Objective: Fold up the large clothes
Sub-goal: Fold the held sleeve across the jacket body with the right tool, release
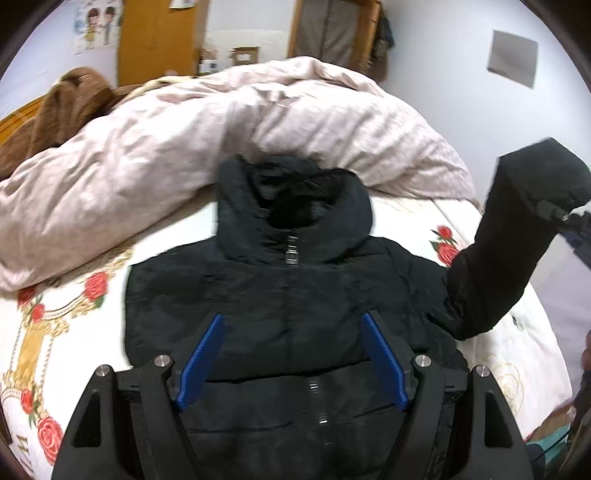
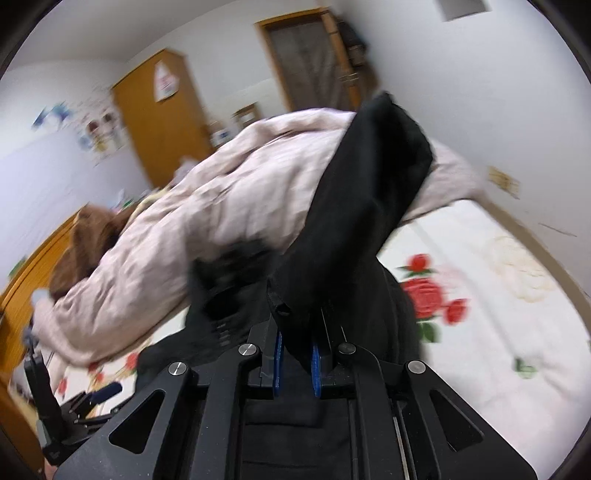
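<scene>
A black hooded puffer jacket [image 1: 284, 295] lies front up on the rose-print bed sheet [image 1: 74, 325], hood toward the pink duvet. My left gripper [image 1: 293, 325] hovers open and empty over the jacket's chest. The jacket's right sleeve [image 1: 517, 236] is lifted off the bed. My right gripper [image 2: 297, 354] is shut on that sleeve [image 2: 362, 199], which stands up in front of its camera. The right gripper also shows at the right edge of the left wrist view [image 1: 576, 225]. The left gripper shows at the lower left of the right wrist view [image 2: 96, 397].
A bunched pink duvet [image 1: 221, 122] lies across the far side of the bed. A brown garment [image 1: 62, 110] lies at the far left. A wooden wardrobe [image 1: 159, 37] and a door [image 1: 328, 29] stand behind. The bed's right edge [image 1: 535, 314] is near the lifted sleeve.
</scene>
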Tool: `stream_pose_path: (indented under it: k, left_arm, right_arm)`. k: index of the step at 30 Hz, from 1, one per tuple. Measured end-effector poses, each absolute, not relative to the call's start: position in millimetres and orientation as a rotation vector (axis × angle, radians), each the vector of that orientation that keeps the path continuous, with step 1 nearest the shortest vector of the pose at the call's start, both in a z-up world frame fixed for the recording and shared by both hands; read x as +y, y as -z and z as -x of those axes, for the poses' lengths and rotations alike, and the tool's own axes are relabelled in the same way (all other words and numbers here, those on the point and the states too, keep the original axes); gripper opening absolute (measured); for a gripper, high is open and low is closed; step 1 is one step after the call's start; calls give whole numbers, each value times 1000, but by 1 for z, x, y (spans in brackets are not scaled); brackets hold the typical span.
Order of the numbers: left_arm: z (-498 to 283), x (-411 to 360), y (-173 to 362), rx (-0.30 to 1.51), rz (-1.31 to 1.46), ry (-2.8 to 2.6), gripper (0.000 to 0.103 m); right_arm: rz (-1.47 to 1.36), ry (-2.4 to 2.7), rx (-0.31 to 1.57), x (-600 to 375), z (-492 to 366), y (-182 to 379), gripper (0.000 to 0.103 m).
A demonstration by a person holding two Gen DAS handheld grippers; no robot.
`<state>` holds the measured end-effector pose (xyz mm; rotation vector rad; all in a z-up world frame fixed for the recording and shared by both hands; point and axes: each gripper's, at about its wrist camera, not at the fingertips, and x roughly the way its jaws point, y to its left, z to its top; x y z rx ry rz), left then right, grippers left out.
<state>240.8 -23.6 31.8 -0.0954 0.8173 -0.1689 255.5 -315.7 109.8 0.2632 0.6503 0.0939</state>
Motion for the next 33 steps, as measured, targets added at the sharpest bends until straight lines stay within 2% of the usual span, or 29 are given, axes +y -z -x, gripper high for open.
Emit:
stream_pose_path:
  k: [4, 11, 15, 16, 18, 19, 21, 22, 23, 26, 33]
  left_arm:
    - [-232, 16, -27, 812, 145, 111, 77]
    - [-227, 67, -1, 846, 204, 37, 77]
    - [-229, 82, 14, 867, 230, 21, 77]
    - [-230, 84, 17, 873, 235, 20, 77]
    - [-235, 86, 22, 886, 253, 28, 77]
    - [-237, 86, 24, 893, 264, 34, 77]
    - [-244, 85, 28, 903, 284, 52, 77]
    - [-248, 83, 29, 906, 296, 65, 78]
    - [-252, 80, 30, 911, 304, 74, 78]
    - [-265, 70, 33, 917, 335, 118, 79]
    - [-317, 29, 66, 999, 375, 226, 79]
  right_arm:
    - [-222, -195, 720, -258, -272, -85, 12]
    - [-152, -303, 906, -176, -300, -3, 12]
    - [-131, -331, 1013, -152, -314, 42, 18]
    - [-132, -339, 1029, -150, -315, 51, 24]
    - [-140, -348, 1065, -149, -316, 67, 28]
    - [-138, -351, 1076, -148, -316, 70, 30]
    - [-143, -381, 1065, -149, -312, 68, 46]
    - [-152, -401, 1057, -149, -310, 65, 58]
    - [-157, -419, 1047, -150, -306, 59, 61]
    - [-158, -475, 991, -156, -288, 39, 66]
    - [-138, -269, 854, -227, -260, 19, 66]
